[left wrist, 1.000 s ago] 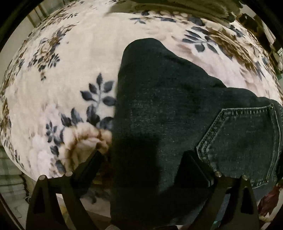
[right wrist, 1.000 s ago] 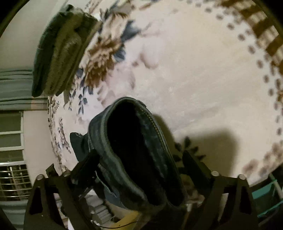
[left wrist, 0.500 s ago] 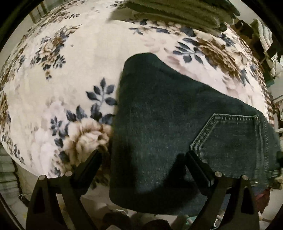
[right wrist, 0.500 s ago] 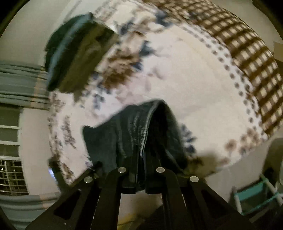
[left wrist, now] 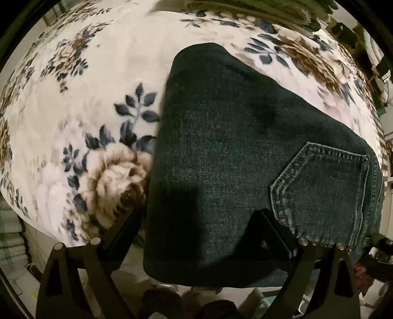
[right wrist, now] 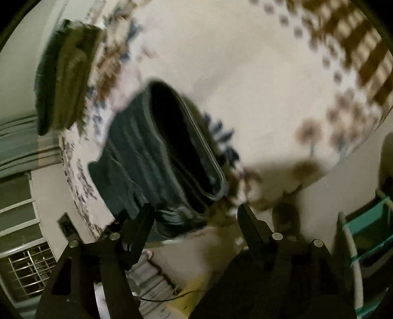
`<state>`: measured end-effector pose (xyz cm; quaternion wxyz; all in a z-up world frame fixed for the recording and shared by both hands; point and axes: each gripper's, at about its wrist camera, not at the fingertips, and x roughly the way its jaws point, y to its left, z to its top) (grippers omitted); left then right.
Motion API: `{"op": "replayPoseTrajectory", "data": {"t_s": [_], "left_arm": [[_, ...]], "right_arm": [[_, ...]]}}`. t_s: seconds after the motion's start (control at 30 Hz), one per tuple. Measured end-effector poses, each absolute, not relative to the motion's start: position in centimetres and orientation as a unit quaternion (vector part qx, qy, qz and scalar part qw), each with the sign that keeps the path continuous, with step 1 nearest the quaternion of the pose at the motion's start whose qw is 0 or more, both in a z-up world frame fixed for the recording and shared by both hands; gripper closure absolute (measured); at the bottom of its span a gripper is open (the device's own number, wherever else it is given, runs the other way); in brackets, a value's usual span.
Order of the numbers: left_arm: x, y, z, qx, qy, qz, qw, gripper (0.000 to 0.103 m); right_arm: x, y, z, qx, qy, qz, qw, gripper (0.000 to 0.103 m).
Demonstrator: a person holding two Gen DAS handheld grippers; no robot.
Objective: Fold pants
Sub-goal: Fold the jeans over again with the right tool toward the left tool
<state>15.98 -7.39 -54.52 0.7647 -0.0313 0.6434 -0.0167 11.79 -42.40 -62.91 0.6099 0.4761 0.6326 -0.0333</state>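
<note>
Dark denim pants (left wrist: 233,152) lie folded on the floral blanket (left wrist: 81,103), back pocket (left wrist: 326,193) up at the right; their near edge hangs over the bed's edge. My left gripper (left wrist: 199,225) is open just above that near edge, holding nothing. In the right wrist view the folded pants (right wrist: 172,159) show end-on, the waistband layers facing me. My right gripper (right wrist: 196,216) is open, just short of that end, holding nothing. This view is blurred.
A stack of folded green and olive cloth (right wrist: 66,83) sits at the far end of the bed, also in the left wrist view (left wrist: 270,12). A teal rack (right wrist: 363,235) stands right of the bed. A barred window (right wrist: 24,265) is at the left.
My right gripper was shut on the pants' waistband end half a second ago; it has opened and drawn back. My left gripper stays open and has barely moved.
</note>
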Motion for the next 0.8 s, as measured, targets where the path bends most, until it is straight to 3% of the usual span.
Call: {"op": "replayPoseTrajectory", "data": {"t_s": [0.03, 0.1, 0.23, 0.4, 0.63, 0.8], "left_arm": [[15.9, -7.5, -54.6, -0.032, 0.643, -0.016, 0.765, 0.006], [15.8, -7.6, -54.9, -0.036, 0.642, -0.018, 0.765, 0.006], [15.7, -7.2, -55.1, -0.040, 0.643, -0.021, 0.764, 0.006], [15.5, -8.1, -54.6, -0.035, 0.646, -0.024, 0.762, 0.006], [15.0, -8.7, -54.4, -0.054, 0.649, -0.025, 0.759, 0.006], [14.6, -8.1, -54.4, -0.076, 0.652, -0.025, 0.754, 0.006]], "right_arm": [[11.8, -42.1, -63.4, 0.485, 0.624, -0.030, 0.612, 0.036], [12.1, -41.8, -63.9, 0.496, 0.605, -0.035, 0.622, 0.066], [13.5, -40.5, -61.3, 0.420, 0.601, -0.053, 0.678, 0.075], [14.0, -39.8, -62.0, 0.358, 0.625, -0.075, 0.690, 0.076], [14.8, -41.5, -61.5, 0.399, 0.642, -0.022, 0.655, 0.061], [15.2, -40.5, -59.5, 0.336, 0.664, -0.027, 0.668, 0.055]]}}
